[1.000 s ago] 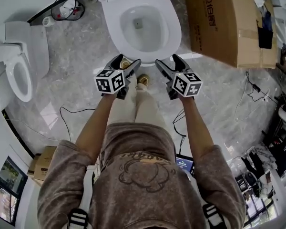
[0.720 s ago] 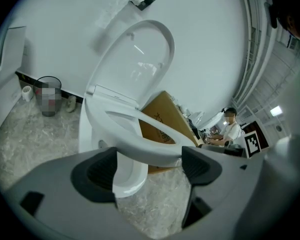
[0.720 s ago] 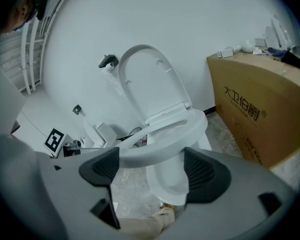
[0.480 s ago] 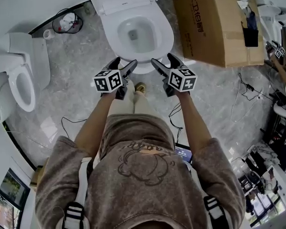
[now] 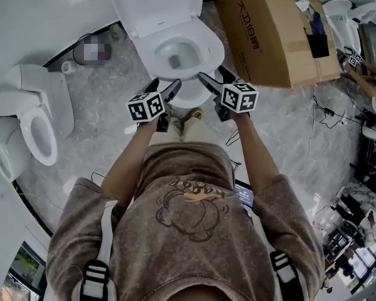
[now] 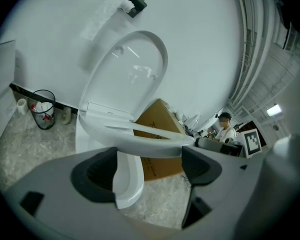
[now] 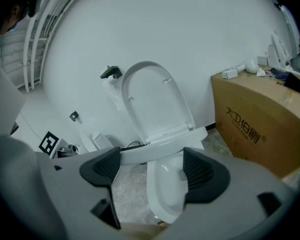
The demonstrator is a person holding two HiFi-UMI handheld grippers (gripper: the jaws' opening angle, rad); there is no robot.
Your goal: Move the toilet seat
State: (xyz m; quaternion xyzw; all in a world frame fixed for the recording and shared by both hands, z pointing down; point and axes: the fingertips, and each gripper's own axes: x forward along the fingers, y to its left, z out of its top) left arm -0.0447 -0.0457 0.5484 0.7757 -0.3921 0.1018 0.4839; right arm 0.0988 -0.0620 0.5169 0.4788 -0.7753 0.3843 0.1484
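The white toilet point(image 5: 175, 58) stands ahead with its lid point(image 5: 156, 2) upright against the wall. In both gripper views the seat ring point(image 6: 140, 139) point(image 7: 160, 146) hangs tilted up, clear of the bowl rim point(image 6: 127, 184) point(image 7: 165, 194). My left gripper point(image 5: 164, 85) point(image 6: 147, 166) and right gripper point(image 5: 213, 77) point(image 7: 155, 169) are side by side at the seat's front edge. Both have their jaws wide apart. The seat's front rim lies across the tops of the fingertips, not pinched between the pads. Whether it touches them I cannot tell.
A large cardboard box point(image 5: 269, 36) stands right of the toilet. A second toilet point(image 5: 37, 124) is at the left, a wire waste basket point(image 6: 42, 109) by the wall. Cables point(image 5: 326, 115) trail over the marble floor at the right. The person's feet point(image 5: 191, 113) are at the bowl's front.
Both grippers have moved up the picture together, to the toilet's front rim, jaws still wide. The head view has swung, bringing the upright lid and the wall into view.
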